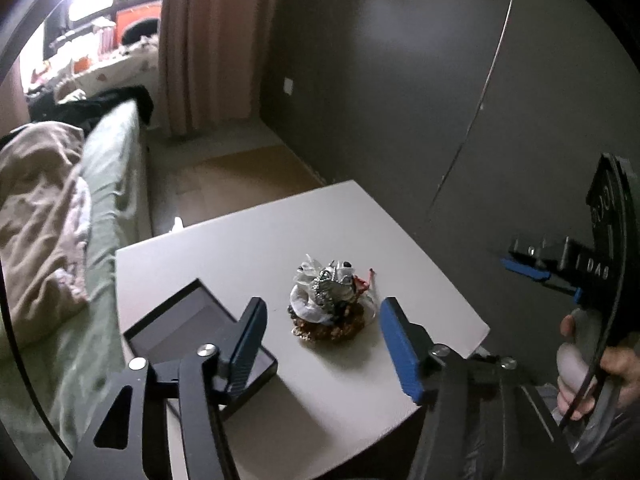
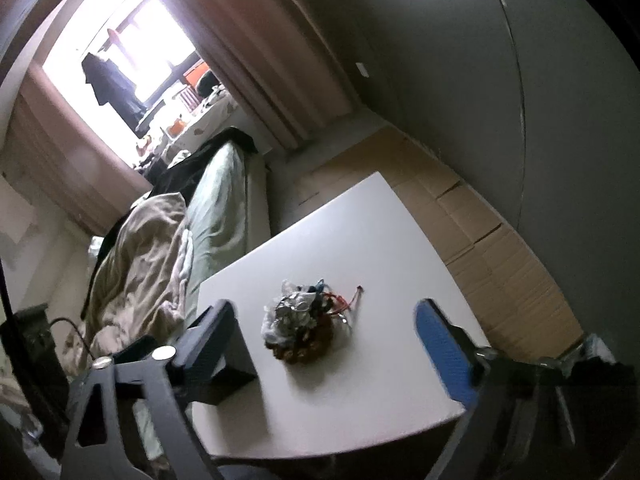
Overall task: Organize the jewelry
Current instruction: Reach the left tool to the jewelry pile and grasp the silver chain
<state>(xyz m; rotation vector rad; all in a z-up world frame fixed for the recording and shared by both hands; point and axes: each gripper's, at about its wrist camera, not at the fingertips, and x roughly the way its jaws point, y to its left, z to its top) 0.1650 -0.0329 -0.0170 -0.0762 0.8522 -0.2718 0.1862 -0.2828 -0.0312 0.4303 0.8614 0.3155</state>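
Note:
A tangled pile of jewelry [image 1: 328,304], silver, white, brown and red pieces, lies in the middle of a white table [image 1: 280,232]. A flat dark box [image 1: 180,320] with a grey inside sits at the table's left edge. My left gripper [image 1: 322,312] hovers on the near side of the pile, open, blue pads apart on either side of it and touching nothing. In the right wrist view the same pile [image 2: 300,320] lies ahead of my right gripper [image 2: 324,308], which stands wide open and holds nothing. The dark box [image 2: 236,360] is partly hidden behind its left finger.
A bed [image 1: 100,184] with green sheet and crumpled beige blanket runs along the table's left side. A grey wardrobe [image 1: 400,80] stands on the right. The right gripper's body [image 1: 600,240] and a hand [image 1: 580,364] on its handle show at the right. Flattened cardboard [image 2: 480,220] covers the floor.

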